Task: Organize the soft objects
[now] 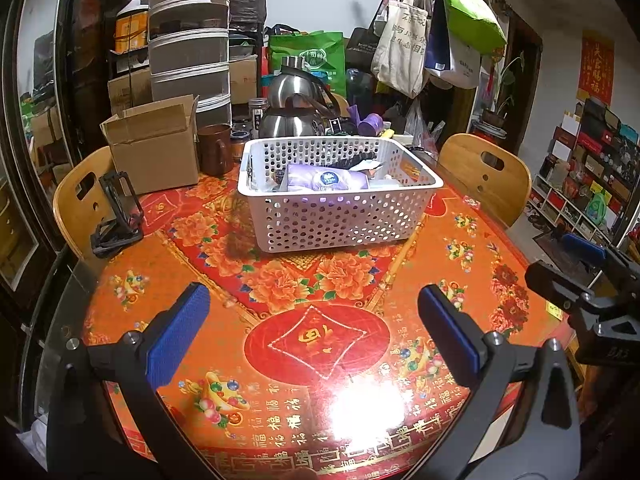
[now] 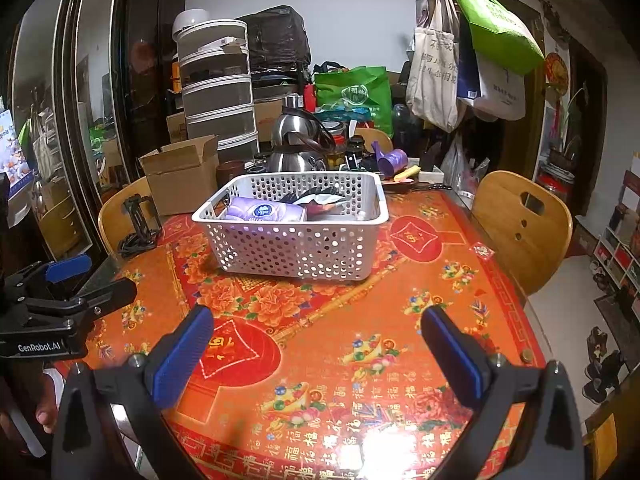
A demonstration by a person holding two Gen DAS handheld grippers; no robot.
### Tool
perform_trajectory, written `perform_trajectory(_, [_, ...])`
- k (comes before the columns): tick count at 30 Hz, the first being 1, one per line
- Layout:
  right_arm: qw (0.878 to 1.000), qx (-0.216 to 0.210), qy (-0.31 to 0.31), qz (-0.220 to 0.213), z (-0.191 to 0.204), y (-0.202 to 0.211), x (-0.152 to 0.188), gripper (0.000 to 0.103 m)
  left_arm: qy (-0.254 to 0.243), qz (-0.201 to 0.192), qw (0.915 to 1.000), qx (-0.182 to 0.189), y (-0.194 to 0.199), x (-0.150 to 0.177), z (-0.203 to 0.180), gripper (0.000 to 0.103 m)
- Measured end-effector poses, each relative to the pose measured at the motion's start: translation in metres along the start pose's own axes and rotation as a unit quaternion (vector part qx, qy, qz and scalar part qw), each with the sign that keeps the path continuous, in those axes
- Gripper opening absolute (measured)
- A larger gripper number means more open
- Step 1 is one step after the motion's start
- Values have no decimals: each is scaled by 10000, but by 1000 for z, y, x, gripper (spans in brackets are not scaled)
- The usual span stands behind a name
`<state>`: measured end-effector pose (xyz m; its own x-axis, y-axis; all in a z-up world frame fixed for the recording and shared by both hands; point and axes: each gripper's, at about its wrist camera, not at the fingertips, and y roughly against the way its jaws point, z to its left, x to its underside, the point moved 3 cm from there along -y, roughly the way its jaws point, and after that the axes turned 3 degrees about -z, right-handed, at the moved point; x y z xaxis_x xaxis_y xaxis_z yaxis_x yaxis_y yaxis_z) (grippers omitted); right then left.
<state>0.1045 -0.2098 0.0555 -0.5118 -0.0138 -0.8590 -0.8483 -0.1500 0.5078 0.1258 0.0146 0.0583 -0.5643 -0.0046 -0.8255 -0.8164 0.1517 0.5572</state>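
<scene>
White perforated basket [image 1: 340, 196] sits on the desk [image 1: 280, 320], approx. centre of the red/orange floral cloth, and serves as landmark here. Inside the basket: purple soft pack [image 1: 326, 180] w/ round dark label, lying on its side toward the near-left wall; behind it a dark item and a white/silver packet [image 2: 324, 198], partly hidden, can't tell exactly what they are.

Left tongs [image 1: 314, 320] hover over the desk on the near side of the basket, well apart from it, blue pads spread wide, nothing btwn them. Right tongs [image 2: 318, 340] likewise near side of the basket, wide open, holding nothing. In the left wrist view the right tongs show at the far right edge; in the right wrist view the left tongs show at the far left edge, w/ "GenRobot.AI" printed on the body.

Behind the basket: steel kettle [image 1: 292, 120], brown mug [image 1: 214, 148] to the back-left, open cardboard box [image 1: 154, 148] further left. Black folding stand [image 1: 118, 216] left of the basket, near the desk edge. Wooden chairs, one left [image 1: 76, 204] and one right [image 1: 486, 176] of the basket. Purple scoop [image 2: 390, 160] back-right of the basket. Tote bags [image 1: 404, 48] hang on the wall side beyond it.
</scene>
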Motion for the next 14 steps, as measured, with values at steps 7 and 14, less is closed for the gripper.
perform_trajectory(7, [10000, -22, 7, -5, 1, -1, 1, 103, -8, 5, 10000, 23, -3, 1, 1, 103])
perform_trajectory(14, [10000, -60, 10, 1, 2, -4, 2, 103, -50, -57, 10000, -2, -3, 0, 2, 103])
